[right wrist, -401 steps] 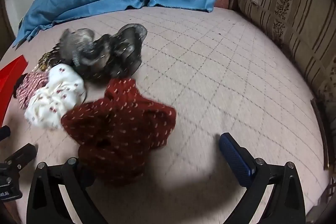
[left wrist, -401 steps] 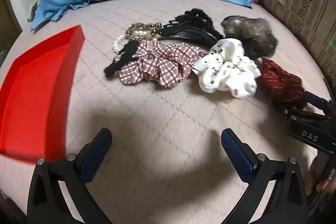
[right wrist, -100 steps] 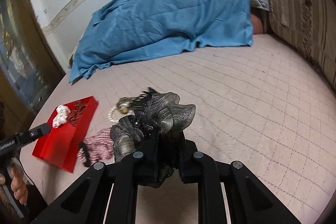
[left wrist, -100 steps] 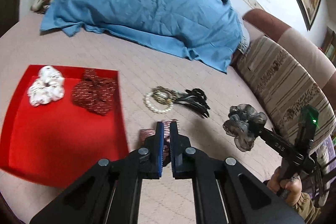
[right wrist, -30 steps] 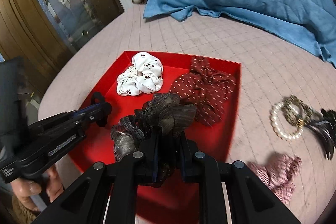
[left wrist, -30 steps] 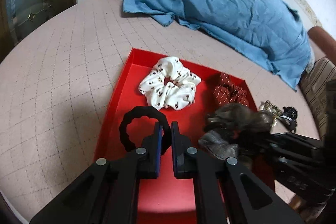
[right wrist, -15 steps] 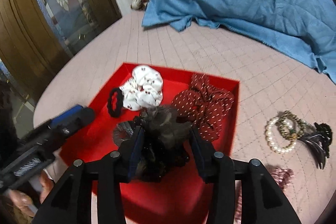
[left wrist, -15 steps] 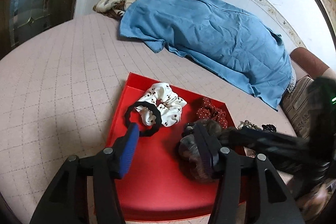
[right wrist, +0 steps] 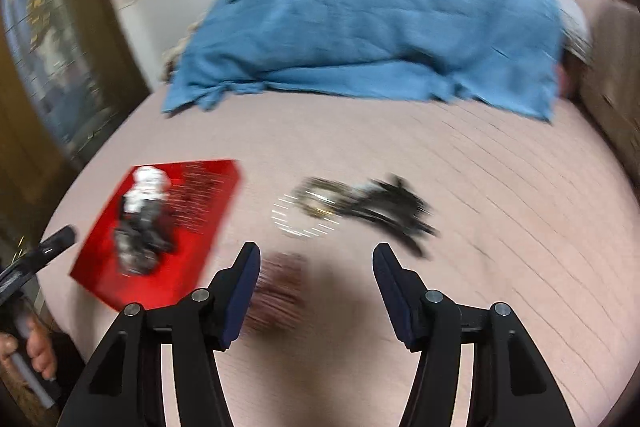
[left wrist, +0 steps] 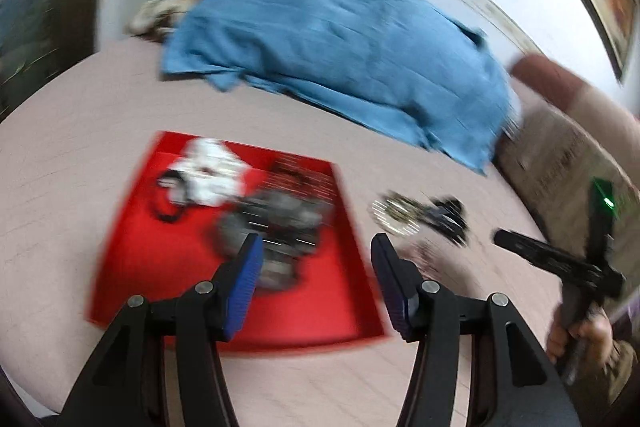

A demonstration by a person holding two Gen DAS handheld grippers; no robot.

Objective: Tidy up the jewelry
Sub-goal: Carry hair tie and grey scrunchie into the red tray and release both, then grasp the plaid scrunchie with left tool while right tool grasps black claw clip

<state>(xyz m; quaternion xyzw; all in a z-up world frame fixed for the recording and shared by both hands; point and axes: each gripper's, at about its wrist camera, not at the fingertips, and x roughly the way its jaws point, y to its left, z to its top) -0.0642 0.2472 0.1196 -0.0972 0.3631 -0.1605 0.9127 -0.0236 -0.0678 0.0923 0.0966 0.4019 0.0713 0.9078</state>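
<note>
Both views are motion-blurred. A red tray [left wrist: 132,267] on the pink bedspread holds a white scrunchie [left wrist: 208,175], a black hair tie [left wrist: 164,199], a dark red scrunchie [left wrist: 304,179] and a grey scrunchie [left wrist: 276,223]. My left gripper [left wrist: 316,271] is open and empty above the tray's near right part. My right gripper [right wrist: 316,279] is open and empty above the bedspread, right of the tray [right wrist: 100,267]. A plaid scrunchie [right wrist: 280,287] lies by its left finger. A pearl bracelet [right wrist: 300,215], a gold bracelet [right wrist: 320,199] and black hair clips [right wrist: 392,211] lie beyond.
A blue blanket [left wrist: 340,55] lies across the far side of the bed. A striped cushion [left wrist: 568,163] stands at the right. A dark door [right wrist: 36,47] is at the left. The right gripper also shows in the left wrist view [left wrist: 560,259].
Both grippers have opened, leaving the black hair tie and the grey scrunchie in the tray. Both have pulled back and swung right; the right gripper now faces the remaining pile.
</note>
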